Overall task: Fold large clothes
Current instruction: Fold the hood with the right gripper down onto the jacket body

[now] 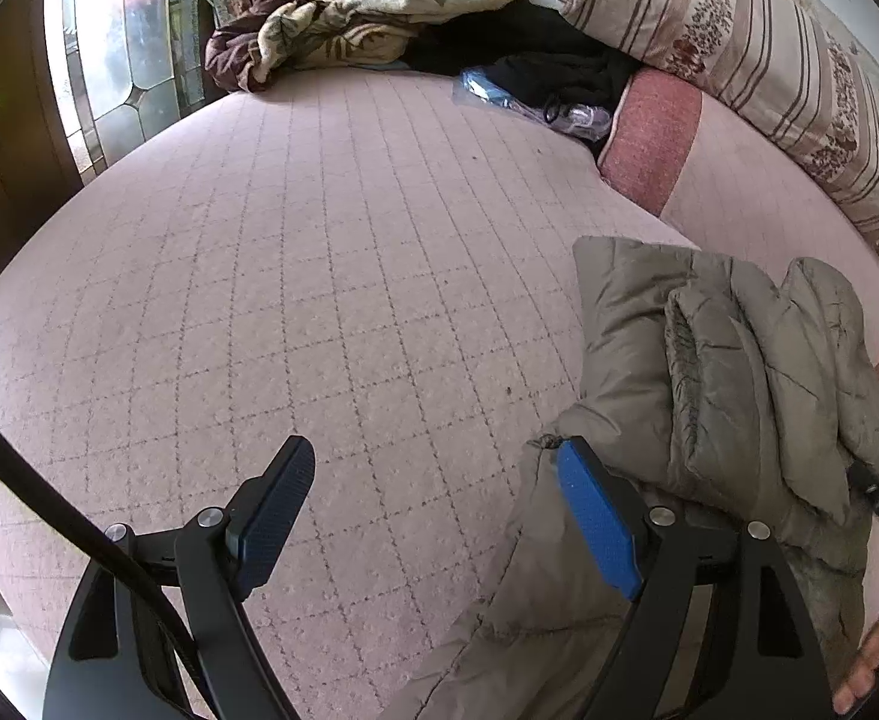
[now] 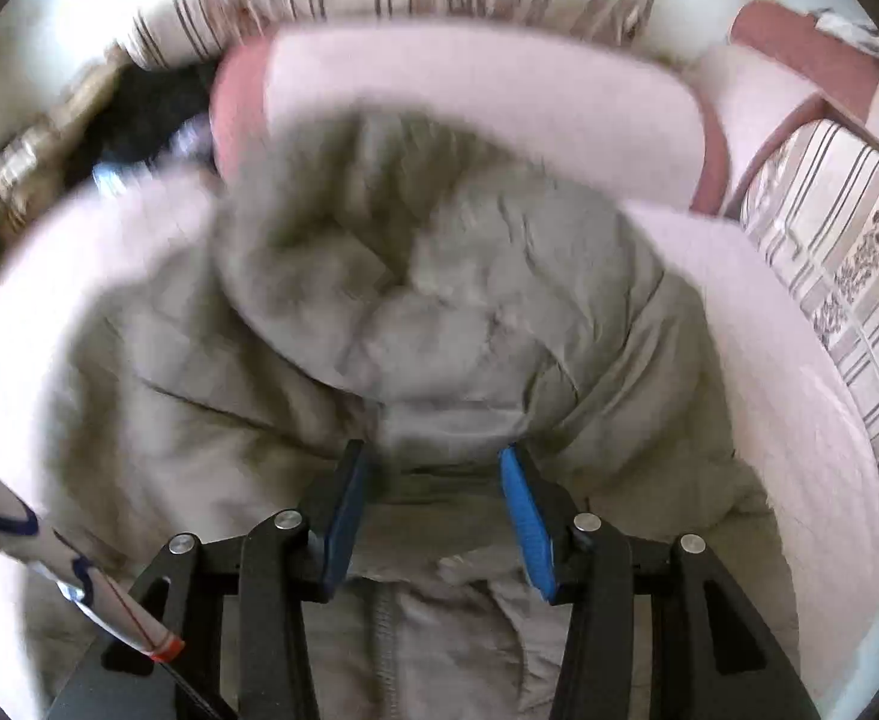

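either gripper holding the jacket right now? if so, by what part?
No. The left gripper is open over the bedspread, beside the grey puffer jacket. The right gripper hangs over the jacket's middle, pads clear of the fabric.

home bedroom: bed (image 1: pixel 319 252) with pink quilted cover, striped pillow (image 1: pixel 757 60), crumpled blanket (image 1: pixel 343 24), stained-glass door (image 1: pixel 121 60)

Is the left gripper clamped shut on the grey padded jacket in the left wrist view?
No: the left gripper has its jaws wide apart over the pink bedspread, and the grey padded jacket lies beside it, not pinched.
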A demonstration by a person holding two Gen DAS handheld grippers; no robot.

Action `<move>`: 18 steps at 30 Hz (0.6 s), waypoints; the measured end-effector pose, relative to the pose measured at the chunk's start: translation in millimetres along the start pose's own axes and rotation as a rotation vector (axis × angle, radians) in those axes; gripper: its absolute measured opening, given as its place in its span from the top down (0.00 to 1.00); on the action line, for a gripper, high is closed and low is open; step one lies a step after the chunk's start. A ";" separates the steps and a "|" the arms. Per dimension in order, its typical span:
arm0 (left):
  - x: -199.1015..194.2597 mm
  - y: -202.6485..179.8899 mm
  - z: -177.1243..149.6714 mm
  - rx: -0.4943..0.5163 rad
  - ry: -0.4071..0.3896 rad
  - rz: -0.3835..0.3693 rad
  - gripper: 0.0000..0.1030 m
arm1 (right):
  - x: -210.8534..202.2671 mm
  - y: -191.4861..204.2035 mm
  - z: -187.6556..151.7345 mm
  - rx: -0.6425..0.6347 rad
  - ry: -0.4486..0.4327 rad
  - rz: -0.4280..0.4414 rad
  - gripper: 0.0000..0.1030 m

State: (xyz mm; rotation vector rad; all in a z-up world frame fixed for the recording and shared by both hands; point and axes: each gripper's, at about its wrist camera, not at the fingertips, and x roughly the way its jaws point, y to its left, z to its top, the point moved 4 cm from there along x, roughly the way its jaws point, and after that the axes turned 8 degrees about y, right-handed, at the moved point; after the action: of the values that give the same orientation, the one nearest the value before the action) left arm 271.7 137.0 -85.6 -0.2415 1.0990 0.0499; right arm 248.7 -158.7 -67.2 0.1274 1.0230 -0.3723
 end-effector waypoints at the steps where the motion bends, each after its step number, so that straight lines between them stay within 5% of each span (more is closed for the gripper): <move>1: -0.8 1.0 0.3 -0.004 -0.004 0.003 0.20 | -10.9 9.0 1.5 -0.016 -0.031 0.006 0.51; 5: -1.0 4.0 0.0 -0.014 -0.002 0.003 0.20 | -20.6 55.8 1.8 -0.115 -0.058 0.050 0.51; 12: -3.6 3.5 0.9 -0.006 -0.012 0.001 0.20 | 42.1 92.0 -9.9 -0.148 0.090 0.045 0.49; 15: -6.4 2.7 0.8 0.001 -0.026 0.011 0.20 | 40.1 99.3 -12.6 -0.203 0.069 -0.001 0.49; 18: -7.0 2.1 0.3 0.004 -0.020 -0.002 0.20 | 7.5 90.8 -8.7 -0.208 0.002 0.058 0.49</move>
State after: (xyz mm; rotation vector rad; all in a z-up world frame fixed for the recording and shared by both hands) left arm 268.4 139.6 -79.6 -0.2379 1.0787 0.0485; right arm 277.9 -73.7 -84.4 -0.0299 1.0515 -0.2116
